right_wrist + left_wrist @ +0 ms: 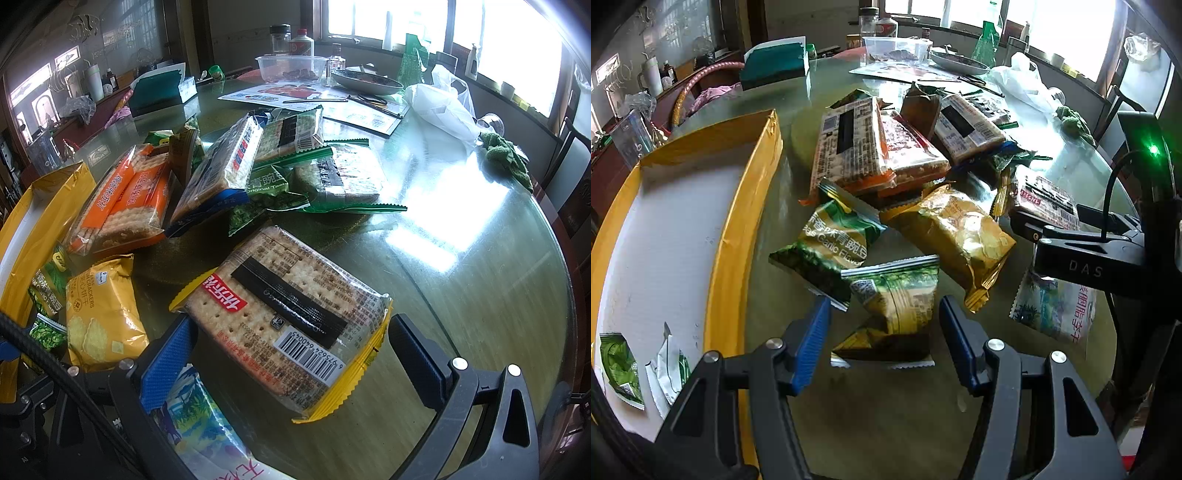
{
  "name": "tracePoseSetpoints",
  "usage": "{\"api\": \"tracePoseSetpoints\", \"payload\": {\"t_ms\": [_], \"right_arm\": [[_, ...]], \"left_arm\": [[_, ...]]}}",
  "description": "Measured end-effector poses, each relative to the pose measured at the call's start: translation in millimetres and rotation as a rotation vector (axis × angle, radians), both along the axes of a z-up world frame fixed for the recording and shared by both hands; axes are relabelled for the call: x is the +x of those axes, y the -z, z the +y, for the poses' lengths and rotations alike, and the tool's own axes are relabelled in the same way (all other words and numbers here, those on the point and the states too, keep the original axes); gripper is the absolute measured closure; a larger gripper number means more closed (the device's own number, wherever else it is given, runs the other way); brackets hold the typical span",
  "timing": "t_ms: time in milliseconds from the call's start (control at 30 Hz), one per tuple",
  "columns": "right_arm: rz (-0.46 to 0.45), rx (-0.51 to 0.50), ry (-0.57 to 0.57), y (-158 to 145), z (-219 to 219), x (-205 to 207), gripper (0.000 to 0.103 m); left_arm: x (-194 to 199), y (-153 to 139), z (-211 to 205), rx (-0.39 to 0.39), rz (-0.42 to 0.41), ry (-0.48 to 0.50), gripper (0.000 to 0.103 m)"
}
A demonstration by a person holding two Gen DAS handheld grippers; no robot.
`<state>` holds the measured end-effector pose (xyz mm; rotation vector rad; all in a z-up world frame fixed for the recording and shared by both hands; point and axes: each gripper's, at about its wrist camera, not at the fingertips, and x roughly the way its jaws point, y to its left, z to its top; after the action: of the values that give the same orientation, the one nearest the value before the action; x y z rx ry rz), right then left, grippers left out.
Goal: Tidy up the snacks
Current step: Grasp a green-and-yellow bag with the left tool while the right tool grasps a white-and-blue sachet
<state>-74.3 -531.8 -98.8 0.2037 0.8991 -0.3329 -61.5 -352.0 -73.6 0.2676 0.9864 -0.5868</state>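
Left gripper point(884, 339) hung wide over green-and-yellow pouch point(890, 314), just right of yellow box point(735, 236), untouched; right gripper point(295, 356) wide around cracker pack point(291, 317).

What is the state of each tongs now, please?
Left tongs: open around a green-yellow snack packet, not gripping.
Right tongs: open around the cracker pack.

Left gripper point(882, 325) and right gripper point(291, 350), jaws apart, angled downward.
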Motion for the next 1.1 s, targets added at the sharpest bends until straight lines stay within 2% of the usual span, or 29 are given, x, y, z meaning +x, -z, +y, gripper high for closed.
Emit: {"api": "tracePoseSetpoints", "payload": {"t_ms": [600,1100], "right_arm": [[0.000,0.000,0.000,0.0,0.0,-0.1,0.000],[-0.001,0.001,0.000,0.2,-0.5,-0.2,0.000]], "left_arm": [[0.1,0.5,1.4,0.002,-0.002,-0.005,0.041],[2.8,-2.1,7.3,-0.028,0.014,-0.013,0.041]]}}
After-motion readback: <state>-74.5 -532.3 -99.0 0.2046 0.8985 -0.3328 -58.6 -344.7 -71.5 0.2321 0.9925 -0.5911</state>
